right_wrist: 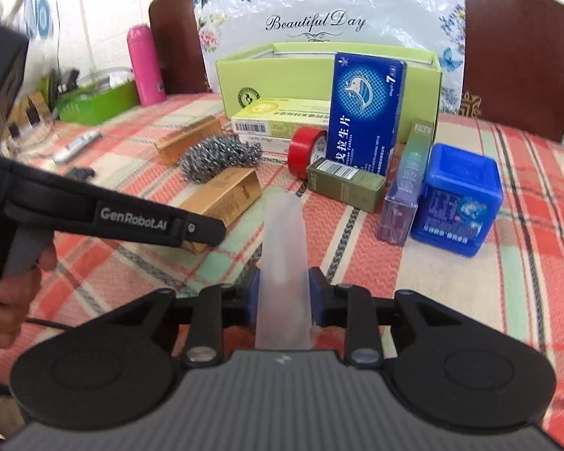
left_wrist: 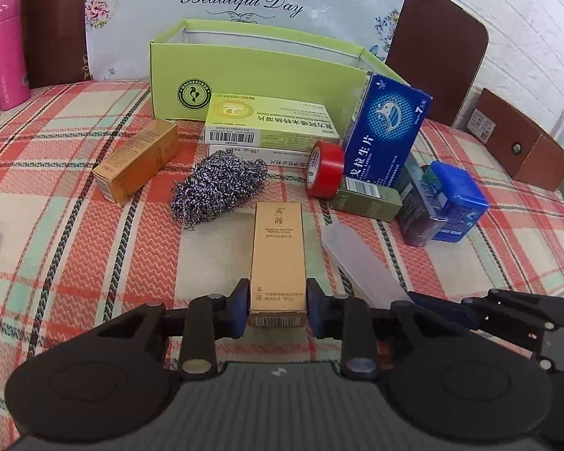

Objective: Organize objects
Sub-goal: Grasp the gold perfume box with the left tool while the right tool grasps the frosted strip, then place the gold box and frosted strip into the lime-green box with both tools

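My left gripper [left_wrist: 277, 302] is shut on the near end of a gold lotion box [left_wrist: 278, 255] that lies lengthwise on the plaid tablecloth; the box also shows in the right wrist view [right_wrist: 225, 197]. My right gripper [right_wrist: 284, 297] is shut on a translucent white plastic piece [right_wrist: 284, 259], also in the left wrist view [left_wrist: 361, 263]. An open green cardboard box [left_wrist: 252, 71] stands at the back. In front of it lie a second gold box [left_wrist: 135, 159], a steel wool scourer [left_wrist: 218, 188], a red tape roll [left_wrist: 325, 169] and stacked yellow-green medicine boxes [left_wrist: 270, 122].
A tall blue tablet box [left_wrist: 387, 135] leans over an olive box [left_wrist: 364, 201], beside a purple box [right_wrist: 404, 188] and a blue square container [right_wrist: 458, 203]. A pink flask [left_wrist: 7, 52] stands back left. Brown chair backs [left_wrist: 436, 52] rise behind the table.
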{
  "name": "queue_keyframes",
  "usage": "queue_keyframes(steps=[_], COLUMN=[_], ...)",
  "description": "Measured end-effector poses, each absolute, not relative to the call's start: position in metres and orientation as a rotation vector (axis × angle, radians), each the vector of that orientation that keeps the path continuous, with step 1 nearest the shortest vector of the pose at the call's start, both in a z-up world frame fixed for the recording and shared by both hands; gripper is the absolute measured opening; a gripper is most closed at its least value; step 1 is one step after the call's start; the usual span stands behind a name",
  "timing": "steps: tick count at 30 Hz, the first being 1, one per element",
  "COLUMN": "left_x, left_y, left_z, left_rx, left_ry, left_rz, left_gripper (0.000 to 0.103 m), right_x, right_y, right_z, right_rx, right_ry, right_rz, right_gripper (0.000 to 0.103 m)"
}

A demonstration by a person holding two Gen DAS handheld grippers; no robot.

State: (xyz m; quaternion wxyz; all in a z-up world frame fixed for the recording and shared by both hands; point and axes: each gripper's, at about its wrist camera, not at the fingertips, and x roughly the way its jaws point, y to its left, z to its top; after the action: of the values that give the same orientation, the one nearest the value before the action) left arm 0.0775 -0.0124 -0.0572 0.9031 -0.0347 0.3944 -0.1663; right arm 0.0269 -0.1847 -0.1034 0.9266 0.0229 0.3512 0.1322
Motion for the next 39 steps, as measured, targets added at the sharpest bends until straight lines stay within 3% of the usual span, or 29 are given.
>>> queue_keyframes(steps=[10, 18, 26, 37, 38, 39], left_x=[0.069, 0.1, 0.174, 0.263, 0.269, 0.273], left_y=[-0.009, -0.013, -0.026, -0.047, -0.047, -0.046], left_z=[-0.008, 0.044, 0.063, 0.041, 0.036, 0.032], left_rx=[-0.115, -0.137, -0.21, -0.22, -0.223, -0.231], left_ry=[0.672, 0.521, 0.499, 0.541, 0.536, 0.537], left_rz=[-0.408, -0.417, -0.387, -0.344, -0.334, -0.329], left_gripper=[0.032, 0.032, 0.032, 0.031, 0.032, 0.047], right_x=[0.011, 0.045, 0.129, 0.226, 0.233, 0.241], right_y=[-0.206, -0.233, -0.267, -0.272, -0.271, -0.269], right_z=[-0.055, -0.008, 0.001, -0.021, -0.023, -0.026], right_rx=[0.15, 0.162, 0.196, 0.218, 0.215, 0.207], right_ry=[0.524, 0.36, 0.394, 0.443, 0.444, 0.451], right_rz=[0.293, 0.216, 0.134, 0.106, 0.1, 0.096], right_gripper=[0.027, 0.027, 0.027, 0.027, 0.027, 0.028])
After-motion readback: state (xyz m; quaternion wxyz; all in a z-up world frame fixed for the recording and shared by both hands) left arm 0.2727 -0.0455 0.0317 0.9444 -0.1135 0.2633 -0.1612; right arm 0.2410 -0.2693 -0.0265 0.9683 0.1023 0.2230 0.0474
